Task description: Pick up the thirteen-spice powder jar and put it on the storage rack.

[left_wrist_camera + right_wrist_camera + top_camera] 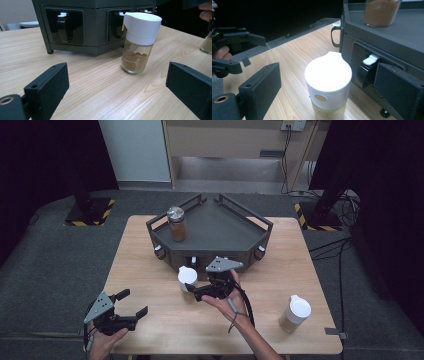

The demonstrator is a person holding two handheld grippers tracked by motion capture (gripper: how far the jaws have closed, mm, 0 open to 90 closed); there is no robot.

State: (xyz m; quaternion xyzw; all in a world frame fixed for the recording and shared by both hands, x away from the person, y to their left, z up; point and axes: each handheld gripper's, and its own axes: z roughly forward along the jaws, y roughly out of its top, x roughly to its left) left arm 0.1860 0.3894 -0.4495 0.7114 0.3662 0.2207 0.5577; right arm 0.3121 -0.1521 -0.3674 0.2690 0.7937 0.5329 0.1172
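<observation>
White-lidded spice jar [187, 279] stands on the table [150, 270] at 6 o'clock of the grey rack [212, 227]. My right gripper [199, 289] brackets it, jaws spread, untouched. Left gripper [131, 304] (jaws also spread) sits at 8 o'clock.

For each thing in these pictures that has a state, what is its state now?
left gripper: open, holding nothing.
right gripper: open, jaws either side of the near jar.
near jar: upright, white lid on.
far-right jar: upright, white lid on.
brown spice jar: upright on the rack, lid on.
rack: standing on the table.
</observation>
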